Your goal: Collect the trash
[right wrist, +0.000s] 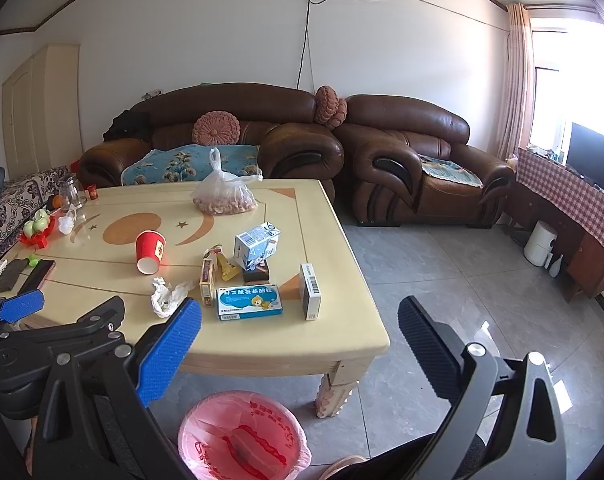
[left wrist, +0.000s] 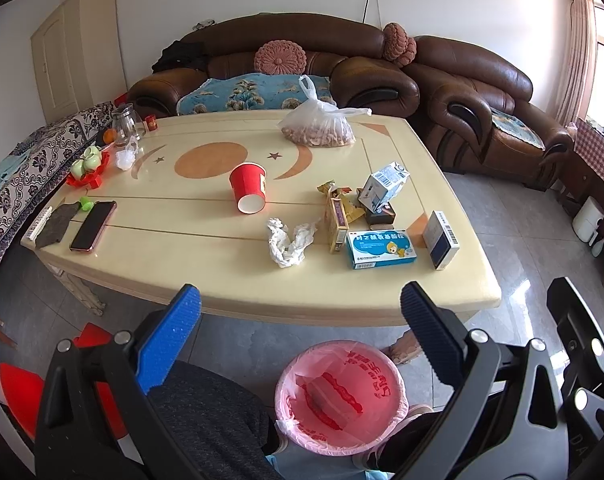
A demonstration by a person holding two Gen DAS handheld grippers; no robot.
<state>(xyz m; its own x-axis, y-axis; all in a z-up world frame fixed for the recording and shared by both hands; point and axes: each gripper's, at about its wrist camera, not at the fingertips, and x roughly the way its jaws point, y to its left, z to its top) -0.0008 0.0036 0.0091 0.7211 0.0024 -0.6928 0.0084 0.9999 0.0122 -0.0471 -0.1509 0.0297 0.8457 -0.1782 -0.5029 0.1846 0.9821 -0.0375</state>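
My left claw (left wrist: 299, 312) hangs with its jaws wide apart and nothing between them, short of the table's near edge; my right claw (right wrist: 299, 326) is spread just as wide and empty, off the table's near right corner. Below them at six o'clock on the floor stands the bin (left wrist: 338, 396), lined with a pink bag. On the cream table (left wrist: 261, 292), nearest me, lies a crumpled tissue (left wrist: 287, 242) at about twelve o'clock. Just to its right, toward one o'clock, sit a blue medicine box (left wrist: 382, 250), a narrow yellow box (left wrist: 337, 224) and a white-and-navy box (left wrist: 441, 240) standing on its edge. Behind those, a small carton (left wrist: 384, 188) tilts on a dark box. A red paper cup (left wrist: 249, 192) lies on its side near the table's middle, mouth toward me. Farther off, at one o'clock, a tied plastic bag of nuts (left wrist: 318, 128) rests near the far edge.
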